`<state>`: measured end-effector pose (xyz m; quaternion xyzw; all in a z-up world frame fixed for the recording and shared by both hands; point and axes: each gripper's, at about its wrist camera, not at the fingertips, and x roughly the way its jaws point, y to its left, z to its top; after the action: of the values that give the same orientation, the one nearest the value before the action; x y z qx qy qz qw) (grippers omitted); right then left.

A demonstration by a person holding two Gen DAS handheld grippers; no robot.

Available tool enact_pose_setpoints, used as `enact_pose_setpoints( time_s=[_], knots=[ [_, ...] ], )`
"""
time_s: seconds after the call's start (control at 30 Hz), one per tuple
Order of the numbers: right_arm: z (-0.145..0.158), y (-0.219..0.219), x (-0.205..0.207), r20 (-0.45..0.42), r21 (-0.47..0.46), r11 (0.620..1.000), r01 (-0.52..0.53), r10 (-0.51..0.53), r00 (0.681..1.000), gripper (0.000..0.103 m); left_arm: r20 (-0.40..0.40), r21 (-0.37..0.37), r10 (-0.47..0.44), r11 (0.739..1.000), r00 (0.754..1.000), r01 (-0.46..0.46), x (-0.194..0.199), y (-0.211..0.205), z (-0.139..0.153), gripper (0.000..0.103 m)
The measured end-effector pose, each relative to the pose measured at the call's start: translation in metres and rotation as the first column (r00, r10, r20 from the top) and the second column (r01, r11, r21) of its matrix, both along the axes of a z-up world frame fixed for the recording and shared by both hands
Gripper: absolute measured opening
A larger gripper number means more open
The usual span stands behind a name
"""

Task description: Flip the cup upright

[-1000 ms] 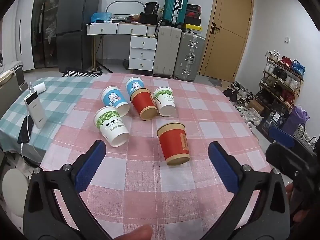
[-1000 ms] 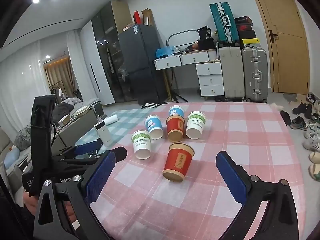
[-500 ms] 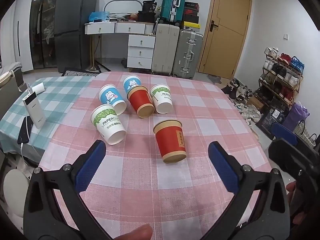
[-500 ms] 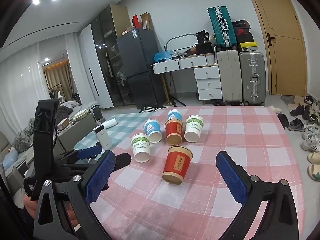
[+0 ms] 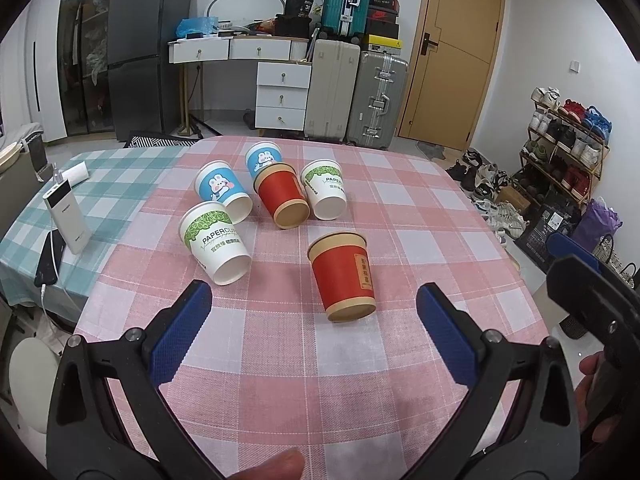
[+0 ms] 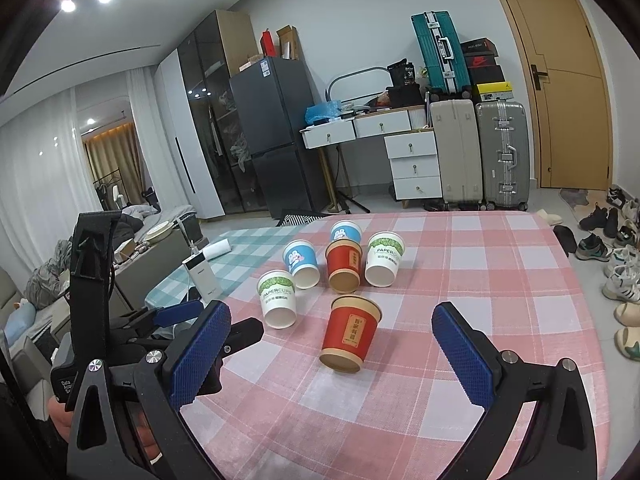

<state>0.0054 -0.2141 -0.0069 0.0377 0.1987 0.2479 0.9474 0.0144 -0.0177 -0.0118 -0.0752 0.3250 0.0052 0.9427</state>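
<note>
Table (image 5: 400,380): pink-and-white checked cloth, with a green-checked cloth (image 5: 108,196) on the adjoining part to the left

Paper cups, six, all inverted with the wide mouth down:
- nearest red cup (image 5: 343,276), gold label on its side, standing alone toward the near edge, apart from the rest
- white cup with green leaf band (image 5: 214,242), left of it and a little further back
- blue rabbit cup (image 5: 222,192), behind the white one
- second blue rabbit cup (image 5: 262,160), furthest back, partly hidden
- second red cup (image 5: 283,196), centre of the back group
- second white leaf-band cup (image 5: 325,190), just beside that red cup on its right

Left gripper (image 5: 314,336): blue-padded jaws spread wide, holding nothing, hovering short of the nearest red cup

Right gripper (image 6: 332,354): jaws likewise wide apart and empty, the nearest red cup framed between them but clear of both pads

Sundries: white power bank (image 5: 66,216) and dark phone (image 5: 50,258) on the green cloth; suitcases (image 5: 356,100) and shoe rack (image 5: 568,148) beyond the table
</note>
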Motion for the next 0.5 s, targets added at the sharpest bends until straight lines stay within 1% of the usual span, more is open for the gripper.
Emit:
enact_pose_setpoints(
  time_s=[0.5],
  knots=[
    [-0.0033, -0.0022, 0.0037, -0.003, 0.002, 1.0, 0.002, -0.002, 1.0, 0.103, -0.001, 0.0, -0.003, 1.0, 1.0, 0.003, 0.0001, -0.0004, -0.0007, 0.102]
  ],
)
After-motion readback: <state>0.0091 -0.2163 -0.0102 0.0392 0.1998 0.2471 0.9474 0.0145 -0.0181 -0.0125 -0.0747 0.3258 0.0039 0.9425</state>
